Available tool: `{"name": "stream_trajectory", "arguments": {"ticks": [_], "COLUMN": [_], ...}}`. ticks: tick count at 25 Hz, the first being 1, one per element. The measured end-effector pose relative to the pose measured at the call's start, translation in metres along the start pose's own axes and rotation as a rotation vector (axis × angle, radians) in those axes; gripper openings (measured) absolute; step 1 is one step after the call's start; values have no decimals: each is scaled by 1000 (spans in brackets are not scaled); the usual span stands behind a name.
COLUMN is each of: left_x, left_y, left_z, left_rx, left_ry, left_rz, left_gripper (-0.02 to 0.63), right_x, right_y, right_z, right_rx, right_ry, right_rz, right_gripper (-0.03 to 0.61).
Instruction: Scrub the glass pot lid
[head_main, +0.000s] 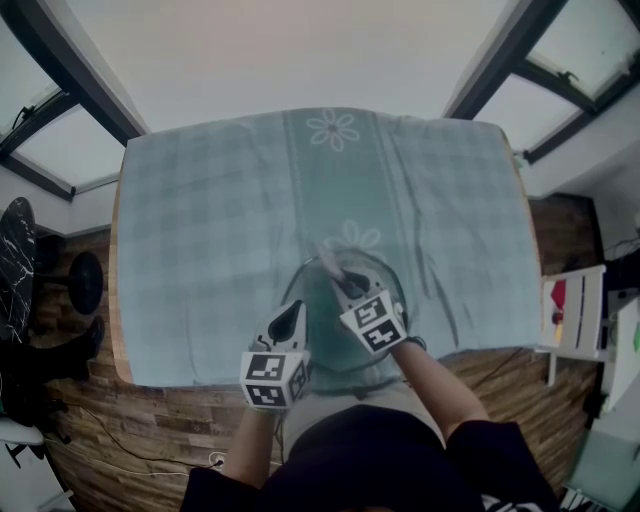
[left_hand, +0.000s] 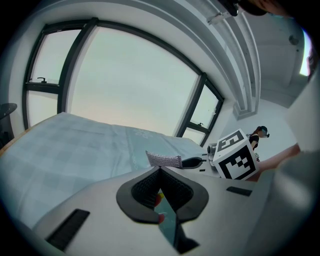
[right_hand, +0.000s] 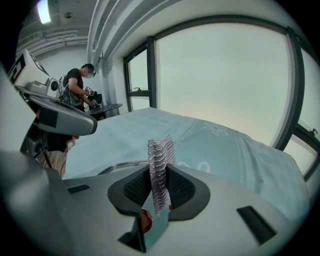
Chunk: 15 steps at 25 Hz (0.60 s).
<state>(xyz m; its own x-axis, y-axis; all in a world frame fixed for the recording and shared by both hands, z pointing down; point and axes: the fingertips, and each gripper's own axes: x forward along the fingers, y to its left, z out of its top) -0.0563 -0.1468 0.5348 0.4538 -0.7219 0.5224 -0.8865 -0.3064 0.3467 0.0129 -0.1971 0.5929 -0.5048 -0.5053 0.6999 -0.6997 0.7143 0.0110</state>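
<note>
Near edge of the counter, at its middle: the glass pot lid (head_main: 338, 345) lies on the checked tablecloth (head_main: 200, 200), just in front of the person.
Left gripper (left_hand: 160, 176): jaws pressed together at the lid's left rim; I cannot tell whether the rim is pinched between them.
Right gripper (right_hand: 160, 176): pinching a strip of silvery mesh scrub cloth (right_hand: 160, 152), which stands up out of the jaws, poised over the far part of the lid.
Lid, handling: likely stiff, fairly heavy for its size, smooth and slippery, and breakable if knocked off the near edge; on loose cloth it may slide or spin under a push.
Where to hold: probably the metal-edged rim on the left side, so the glass face stays free.
Scrub cloth, handling: limp and light; it folds, so press it flat before rubbing.
</note>
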Motion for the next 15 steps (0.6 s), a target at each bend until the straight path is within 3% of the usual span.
{"name": "stream_trajectory", "arguments": {"ticks": [15], "left_x": [-5], "left_y": [6], "left_z": [-4], "left_rx": [-14], "left_ry": [8], "left_rz": [-1], "left_gripper": [-5], "right_x": [0], "right_y": [24], "right_z": [4], "right_rx": [-75], "right_ry": [1], "right_rz": [23], "right_gripper": [75]}}
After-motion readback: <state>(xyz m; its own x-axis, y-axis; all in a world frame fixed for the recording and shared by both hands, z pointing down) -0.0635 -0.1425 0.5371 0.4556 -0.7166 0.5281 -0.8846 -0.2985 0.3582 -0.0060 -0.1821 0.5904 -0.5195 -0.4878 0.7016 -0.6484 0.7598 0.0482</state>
